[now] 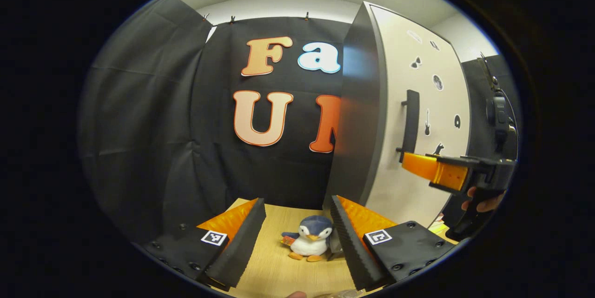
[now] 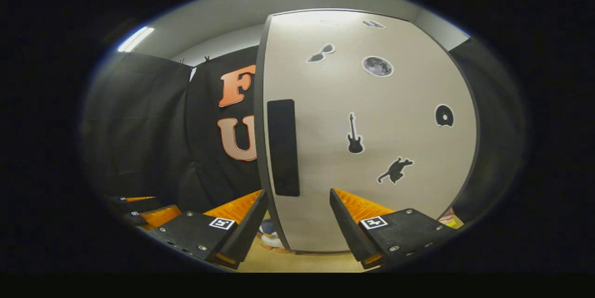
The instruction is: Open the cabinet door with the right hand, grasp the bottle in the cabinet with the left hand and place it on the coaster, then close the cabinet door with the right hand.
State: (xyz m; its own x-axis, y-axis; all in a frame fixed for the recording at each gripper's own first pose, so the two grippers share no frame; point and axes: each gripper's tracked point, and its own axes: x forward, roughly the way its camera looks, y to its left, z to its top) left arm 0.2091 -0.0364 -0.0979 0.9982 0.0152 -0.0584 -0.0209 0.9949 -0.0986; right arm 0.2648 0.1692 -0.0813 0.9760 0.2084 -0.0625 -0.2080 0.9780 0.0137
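Observation:
The tall cabinet (image 1: 358, 116) stands on the right of the table, its pale door (image 2: 372, 149) shut and covered with small dark stickers, so the inside is hidden. A black vertical handle (image 2: 283, 147) sits on the door's left side. My right gripper (image 2: 297, 205) is open just in front of the door, its fingers below and to either side of the handle's lower end. In the left gripper view, a hand holds that right gripper (image 1: 409, 162) with its tips close to the handle (image 1: 410, 123). My left gripper (image 1: 297, 202) is open and holds nothing, low over the table left of the cabinet.
A plush penguin (image 1: 310, 242) stands on the wooden table (image 1: 279, 270) by the cabinet's front left corner, ahead of my left fingers. Black cloth walls close off the back and left. My left gripper (image 2: 139, 212) lies low at the left in the right gripper view.

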